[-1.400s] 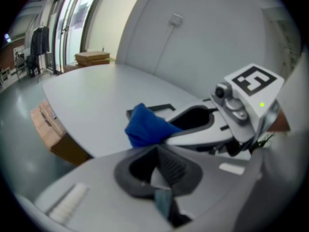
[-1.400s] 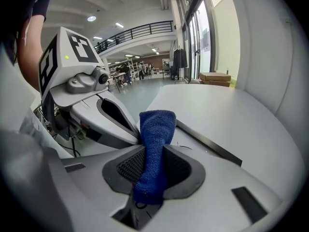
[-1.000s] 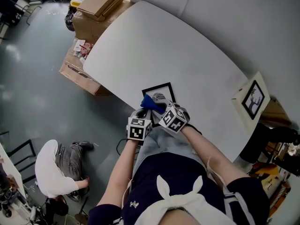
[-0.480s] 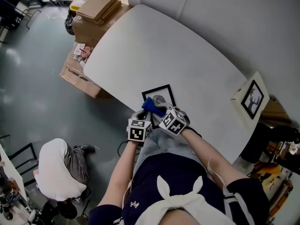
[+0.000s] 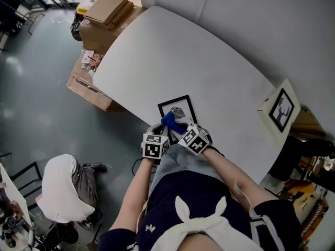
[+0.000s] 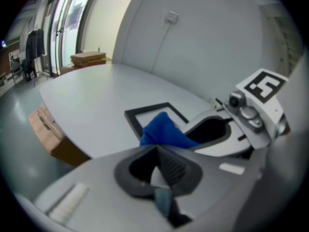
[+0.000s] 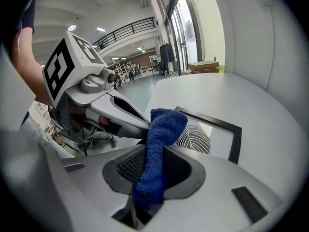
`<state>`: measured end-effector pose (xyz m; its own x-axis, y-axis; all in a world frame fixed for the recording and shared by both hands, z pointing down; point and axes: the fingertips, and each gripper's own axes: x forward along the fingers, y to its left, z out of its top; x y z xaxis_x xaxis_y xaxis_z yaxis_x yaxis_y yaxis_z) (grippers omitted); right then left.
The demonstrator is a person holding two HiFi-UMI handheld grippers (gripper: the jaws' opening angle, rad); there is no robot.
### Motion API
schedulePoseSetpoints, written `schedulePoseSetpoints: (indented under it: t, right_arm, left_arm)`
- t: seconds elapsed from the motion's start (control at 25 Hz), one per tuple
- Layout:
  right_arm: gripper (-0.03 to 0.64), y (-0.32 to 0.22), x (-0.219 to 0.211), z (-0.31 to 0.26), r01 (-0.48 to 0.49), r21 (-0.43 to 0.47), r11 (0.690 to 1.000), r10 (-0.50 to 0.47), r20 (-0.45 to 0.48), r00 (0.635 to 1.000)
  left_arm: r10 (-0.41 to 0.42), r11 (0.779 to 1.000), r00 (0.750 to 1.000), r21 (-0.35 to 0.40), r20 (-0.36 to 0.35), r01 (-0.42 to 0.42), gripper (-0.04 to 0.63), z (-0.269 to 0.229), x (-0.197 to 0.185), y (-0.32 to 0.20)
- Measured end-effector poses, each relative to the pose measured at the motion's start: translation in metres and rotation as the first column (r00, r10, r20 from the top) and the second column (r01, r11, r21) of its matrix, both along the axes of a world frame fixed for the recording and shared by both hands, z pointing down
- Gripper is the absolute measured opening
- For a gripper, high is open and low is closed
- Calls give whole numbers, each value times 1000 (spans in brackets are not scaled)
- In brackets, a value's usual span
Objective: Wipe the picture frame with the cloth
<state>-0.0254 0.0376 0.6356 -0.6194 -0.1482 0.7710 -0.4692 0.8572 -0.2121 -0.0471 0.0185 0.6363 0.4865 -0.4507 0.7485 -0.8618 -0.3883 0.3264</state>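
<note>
A black picture frame [image 5: 177, 110] with a leaf print lies flat at the near edge of the white table [image 5: 199, 61]. My right gripper [image 5: 181, 127] is shut on a blue cloth [image 5: 171, 121], whose free end rests on the frame's near part. In the right gripper view the cloth [image 7: 157, 144] stands up between the jaws, in front of the frame [image 7: 217, 134]. My left gripper [image 5: 158, 133] is just left of it, jaws shut, its tip close to the cloth [image 6: 161, 129] and the frame's [image 6: 145, 114] near corner. That corner is hidden.
A second framed picture [image 5: 282, 110] leans at the table's right edge. Cardboard boxes [image 5: 104, 9] are stacked on the floor beyond the table's left end. A person in white [image 5: 63, 184] crouches on the floor at the lower left.
My right gripper and the cloth have drawn back a little toward the frame's near edge. The left gripper has hardly moved. The person on the floor has bent lower.
</note>
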Motion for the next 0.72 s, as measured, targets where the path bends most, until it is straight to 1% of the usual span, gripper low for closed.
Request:
schedulePoseSetpoints:
  t: [0.36,0.72]
  right_arm:
    - [89,8,3,0,-25,-21,999,25,0,1000]
    - [89,19,7,0,-18,-34,999,18,-4,1000]
  left_arm:
    - [-1,1000,1000,-2,-1,1,3,0,0,0]
    - [-5,1000,1000,2,2,5,3,0,0,-1]
